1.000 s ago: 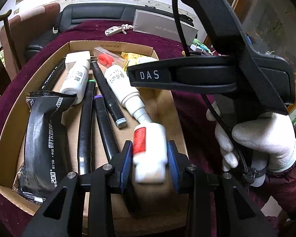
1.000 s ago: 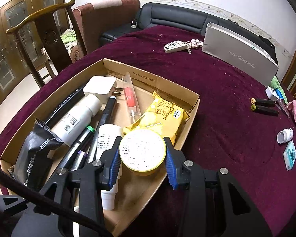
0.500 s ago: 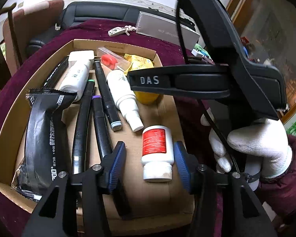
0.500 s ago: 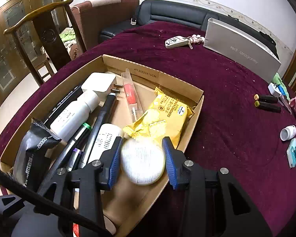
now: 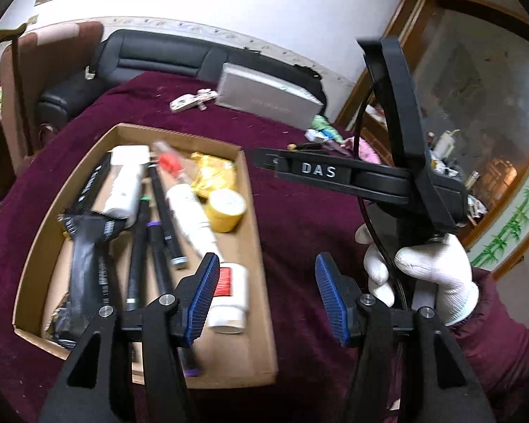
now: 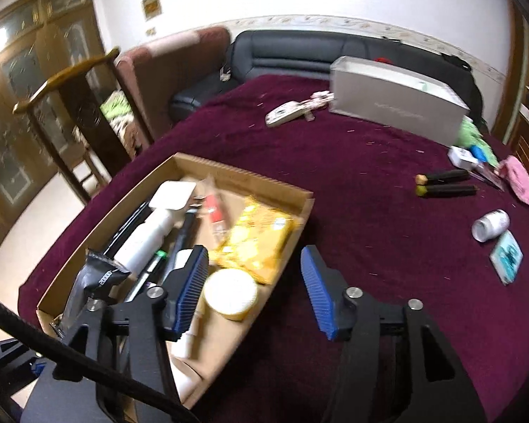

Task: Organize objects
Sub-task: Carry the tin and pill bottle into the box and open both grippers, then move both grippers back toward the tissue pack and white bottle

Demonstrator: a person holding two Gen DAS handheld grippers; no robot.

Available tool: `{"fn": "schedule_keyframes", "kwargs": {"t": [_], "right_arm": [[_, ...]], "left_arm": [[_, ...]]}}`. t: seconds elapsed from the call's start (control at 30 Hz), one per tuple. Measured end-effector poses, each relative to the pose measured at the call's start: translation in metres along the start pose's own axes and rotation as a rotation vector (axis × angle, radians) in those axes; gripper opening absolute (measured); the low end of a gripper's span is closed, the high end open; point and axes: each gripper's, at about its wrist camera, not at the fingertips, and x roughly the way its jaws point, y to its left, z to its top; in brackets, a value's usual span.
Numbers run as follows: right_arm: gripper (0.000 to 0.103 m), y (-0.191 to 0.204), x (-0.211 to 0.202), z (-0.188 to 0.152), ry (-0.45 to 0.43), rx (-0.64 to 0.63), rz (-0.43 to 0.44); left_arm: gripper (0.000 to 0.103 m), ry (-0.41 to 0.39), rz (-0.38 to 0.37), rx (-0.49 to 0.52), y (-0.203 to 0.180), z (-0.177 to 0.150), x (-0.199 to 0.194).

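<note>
A shallow cardboard box [image 5: 254, 232] [image 6: 243, 176] on the maroon tablecloth holds markers, white bottles, a black pouch, a yellow snack bag [image 6: 254, 239] and more. A white bottle with a red label [image 5: 229, 292] lies near the box's right wall, just left of my left gripper [image 5: 264, 296]. That gripper's jaws are opening with nothing between them. A round yellow tin [image 5: 227, 209] [image 6: 231, 292] rests in the box beside the snack bag. My right gripper [image 6: 254, 285] hovers over the box's right wall, its jaws opening and empty, with the tin beside the left finger.
Loose on the cloth at the right lie two black markers [image 6: 444, 183], a small white jar [image 6: 492, 225], a teal packet [image 6: 508, 261] and pink cloth [image 6: 518, 183]. A grey box [image 6: 398, 102] and keys [image 6: 292, 111] lie far back. A gloved hand [image 5: 426, 271] holds the right gripper.
Both grippers let go and rose: the left released the red-labelled bottle, the right released the yellow tin. Both objects now lie in the box, and both grippers shifted right.
</note>
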Motion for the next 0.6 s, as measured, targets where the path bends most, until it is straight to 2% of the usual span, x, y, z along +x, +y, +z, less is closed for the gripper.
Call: {"fn": "schedule_keyframes", "kwargs": {"t": [0.13, 0.27, 0.43, 0.5, 0.6], "right_arm": [[0.055, -0.048, -0.013, -0.006, -0.011, 0.078, -0.049], [0.055, -0.113, -0.019, -0.017, -0.005, 0.21, -0.103], [0.055, -0.216, -0.03, -0.037, -0.005, 0.483, -0.137], [0.055, -0.258, -0.034, -0.045, -0.015, 0.61, -0.142], [0.056, -0.301, -0.034, -0.051, -0.023, 0.738, -0.128]], "left_arm": [[0.051, 0.02, -0.034, 0.043, -0.02, 0.0, 0.003], [0.051, 0.054, -0.045, 0.07, -0.035, 0.0, 0.013], [0.051, 0.086, -0.05, 0.078, -0.044, 0.0, 0.025], [0.054, 0.105, -0.053, 0.069, -0.044, -0.001, 0.033], [0.056, 0.133, -0.06, 0.056, -0.044, -0.001, 0.046]]}}
